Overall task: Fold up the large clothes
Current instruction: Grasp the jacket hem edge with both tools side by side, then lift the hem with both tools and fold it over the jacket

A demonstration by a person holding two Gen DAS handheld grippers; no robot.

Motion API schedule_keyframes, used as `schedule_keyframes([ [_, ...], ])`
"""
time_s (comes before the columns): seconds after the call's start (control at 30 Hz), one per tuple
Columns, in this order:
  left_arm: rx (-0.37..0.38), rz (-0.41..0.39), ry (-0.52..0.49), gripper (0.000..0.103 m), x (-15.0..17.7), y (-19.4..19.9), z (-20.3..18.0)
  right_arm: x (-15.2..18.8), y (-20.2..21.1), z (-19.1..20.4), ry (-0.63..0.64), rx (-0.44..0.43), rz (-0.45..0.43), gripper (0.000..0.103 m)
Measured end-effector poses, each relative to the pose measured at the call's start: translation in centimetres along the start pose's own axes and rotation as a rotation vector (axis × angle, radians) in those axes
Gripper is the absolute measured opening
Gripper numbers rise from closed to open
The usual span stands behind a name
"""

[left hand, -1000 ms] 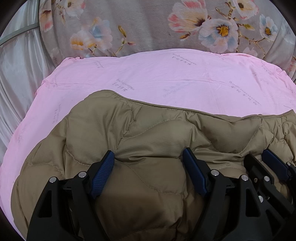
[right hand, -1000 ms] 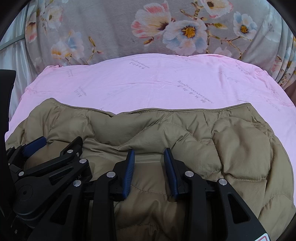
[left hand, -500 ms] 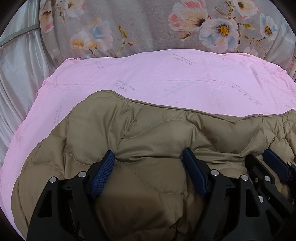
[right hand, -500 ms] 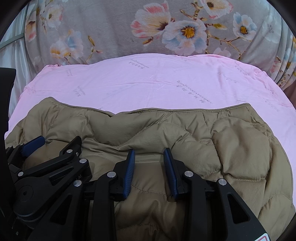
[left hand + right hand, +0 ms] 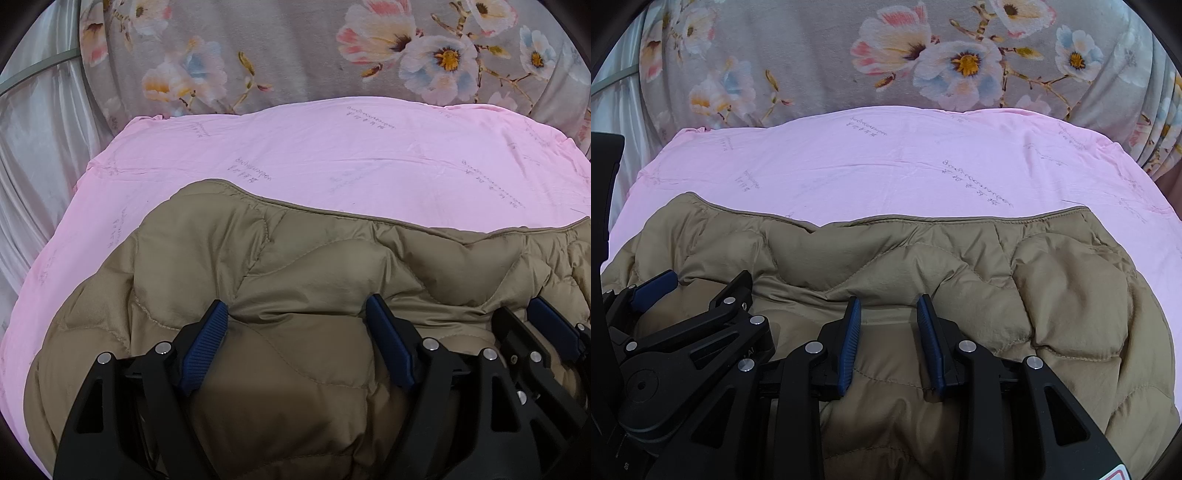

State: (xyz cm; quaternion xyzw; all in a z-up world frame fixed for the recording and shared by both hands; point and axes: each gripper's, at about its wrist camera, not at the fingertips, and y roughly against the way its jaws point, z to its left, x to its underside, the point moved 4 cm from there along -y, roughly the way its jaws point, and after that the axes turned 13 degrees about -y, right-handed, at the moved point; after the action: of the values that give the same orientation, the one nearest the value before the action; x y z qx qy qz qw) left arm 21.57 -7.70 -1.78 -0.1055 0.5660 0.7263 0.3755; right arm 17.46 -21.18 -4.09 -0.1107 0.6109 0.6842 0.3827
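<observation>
A tan quilted puffer jacket [image 5: 295,266] lies folded on a pink sheet [image 5: 332,155]; it also shows in the right wrist view [image 5: 960,258]. My left gripper [image 5: 299,310] is open wide, its blue-padded fingers resting on the jacket's near fold. My right gripper [image 5: 888,306] is partly open, its fingers [image 5: 853,325] set on the jacket with a fold between them but not pinched. Each gripper shows in the other's view: the right one at the right edge [image 5: 524,325], the left one at the left [image 5: 698,288].
The pink sheet [image 5: 905,170] covers a bed surface. A grey floral blanket [image 5: 295,51] rises behind it. White satin fabric [image 5: 33,129] hangs at the left. The sheet's far half is bare beyond the jacket's hem.
</observation>
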Motion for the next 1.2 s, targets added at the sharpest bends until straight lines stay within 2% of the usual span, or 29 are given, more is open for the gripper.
schedule_keyframes([
  [0.17,0.025,-0.001,0.014,0.077,0.1,0.1,0.3,-0.2,0.3,-0.4,-0.007,-0.013,0.011,0.034],
  [0.23,0.062,0.017,0.024,0.077,0.3,0.6,1.0,-0.1,1.6,-0.6,-0.018,-0.014,0.017,0.034],
  [0.3,0.076,0.016,0.046,0.077,0.9,1.9,1.9,0.3,4.2,-0.3,-0.027,-0.061,0.004,0.035],
  [0.37,0.094,-0.006,0.073,0.077,2.0,4.1,3.1,1.1,5.7,0.5,0.003,-0.072,0.004,0.035],
  [0.47,0.07,-0.021,0.111,0.077,4.0,7.2,5.3,2.7,6.9,1.4,0.045,-0.087,0.015,0.036],
  [0.53,0.068,-0.032,0.132,0.08,5.7,9.0,6.8,3.6,6.8,1.5,0.072,-0.061,0.011,0.036],
  [0.63,0.056,-0.008,0.163,0.083,8.6,10.4,9.2,4.7,6.8,1.5,0.1,-0.035,-0.007,0.036],
  [0.83,0.023,0.098,0.308,0.083,14.4,10.3,14.6,5.4,8.0,1.7,0.091,-0.044,-0.008,0.036],
  [0.9,0.026,0.122,0.328,0.084,15.6,10.0,15.5,5.8,8.5,1.5,0.096,-0.051,-0.005,0.036],
  [1.03,0.075,0.14,0.363,0.086,16.6,9.2,15.8,7.0,8.5,1.9,0.128,-0.042,-0.007,0.036],
  [1.2,0.162,0.161,0.409,0.089,16.2,7.8,14.4,8.0,8.3,2.0,0.145,-0.033,-0.027,0.037],
])
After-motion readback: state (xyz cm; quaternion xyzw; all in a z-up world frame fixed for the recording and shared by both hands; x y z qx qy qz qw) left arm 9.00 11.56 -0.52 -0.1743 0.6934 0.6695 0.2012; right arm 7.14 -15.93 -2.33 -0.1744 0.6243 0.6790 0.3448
